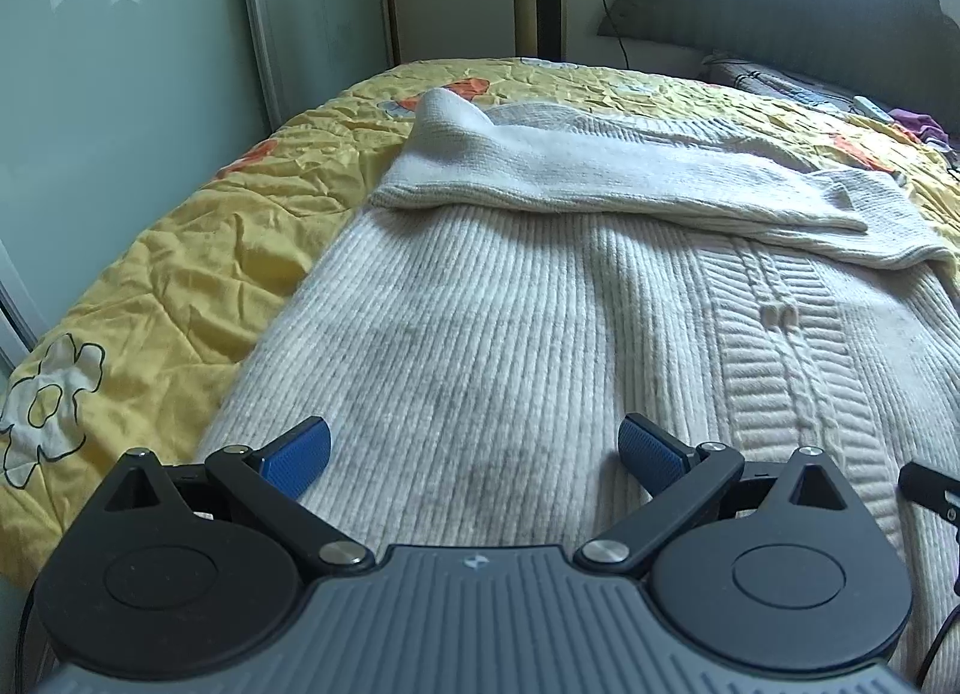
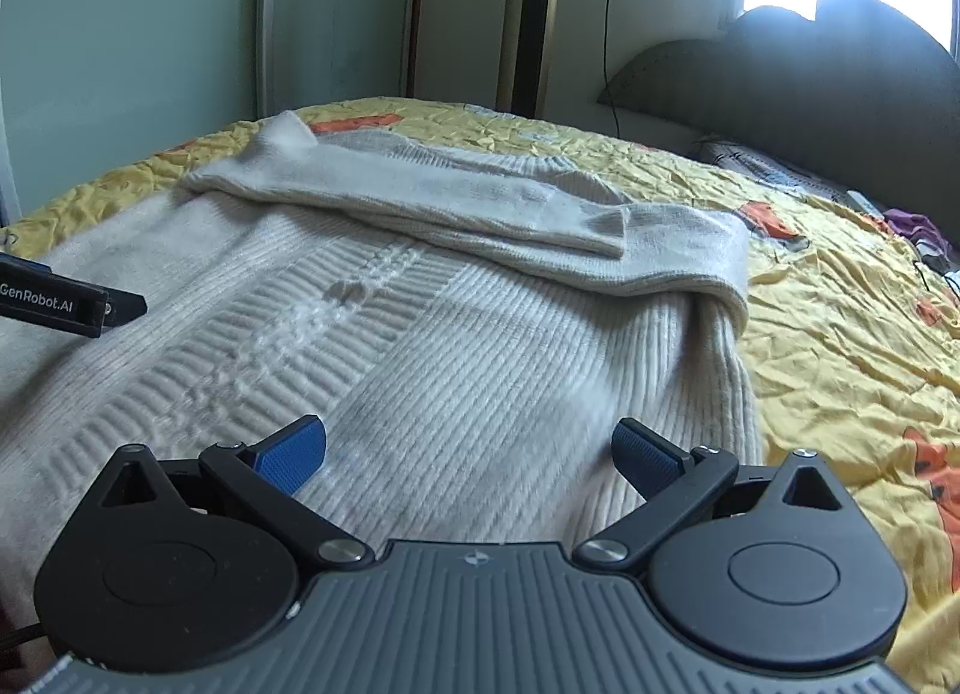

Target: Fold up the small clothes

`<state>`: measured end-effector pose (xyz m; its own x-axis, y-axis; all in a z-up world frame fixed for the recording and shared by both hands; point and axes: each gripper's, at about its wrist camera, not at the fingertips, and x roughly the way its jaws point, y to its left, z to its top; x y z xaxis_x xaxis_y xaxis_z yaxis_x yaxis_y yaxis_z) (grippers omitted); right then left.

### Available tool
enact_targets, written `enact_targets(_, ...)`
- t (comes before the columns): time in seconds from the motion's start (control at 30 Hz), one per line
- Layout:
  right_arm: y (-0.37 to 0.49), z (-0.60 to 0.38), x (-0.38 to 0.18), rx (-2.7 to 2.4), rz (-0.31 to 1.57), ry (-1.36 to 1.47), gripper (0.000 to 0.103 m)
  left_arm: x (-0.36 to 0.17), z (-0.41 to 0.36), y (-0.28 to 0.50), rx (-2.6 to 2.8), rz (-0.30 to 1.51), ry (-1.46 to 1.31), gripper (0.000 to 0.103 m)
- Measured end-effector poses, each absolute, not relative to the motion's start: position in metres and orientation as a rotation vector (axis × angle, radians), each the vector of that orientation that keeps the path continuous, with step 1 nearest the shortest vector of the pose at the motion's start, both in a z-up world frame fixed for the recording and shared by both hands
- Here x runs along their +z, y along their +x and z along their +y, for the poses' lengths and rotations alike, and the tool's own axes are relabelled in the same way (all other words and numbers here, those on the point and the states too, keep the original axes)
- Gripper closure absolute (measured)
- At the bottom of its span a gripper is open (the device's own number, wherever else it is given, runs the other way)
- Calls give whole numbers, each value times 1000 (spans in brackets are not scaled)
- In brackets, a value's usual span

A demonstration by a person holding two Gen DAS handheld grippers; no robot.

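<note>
A cream ribbed knit sweater (image 1: 510,334) lies flat on the bed, and it also shows in the right wrist view (image 2: 456,370). Both sleeves (image 1: 600,178) are folded across its upper part, one over the other (image 2: 480,208). My left gripper (image 1: 474,454) is open and empty, low over the sweater's near left part. My right gripper (image 2: 468,454) is open and empty, low over the sweater's near right part. Part of the left gripper (image 2: 66,298) shows at the left edge of the right wrist view.
A yellow quilt (image 1: 180,274) with flower and orange prints covers the bed (image 2: 840,334). A dark headboard (image 1: 810,4) and pillow stand at the far right. A green sliding wardrobe (image 1: 120,94) is to the left. A tower fan (image 2: 531,16) stands behind the bed.
</note>
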<state>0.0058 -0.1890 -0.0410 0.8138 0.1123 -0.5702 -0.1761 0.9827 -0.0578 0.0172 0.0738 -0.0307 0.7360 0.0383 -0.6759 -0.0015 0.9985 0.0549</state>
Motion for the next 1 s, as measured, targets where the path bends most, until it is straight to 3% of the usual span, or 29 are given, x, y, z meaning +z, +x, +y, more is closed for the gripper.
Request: enact_targets(1.0, -48, -202, -14, 308, 649, 21, 9, -22, 96, -29, -103, 730, 46, 0)
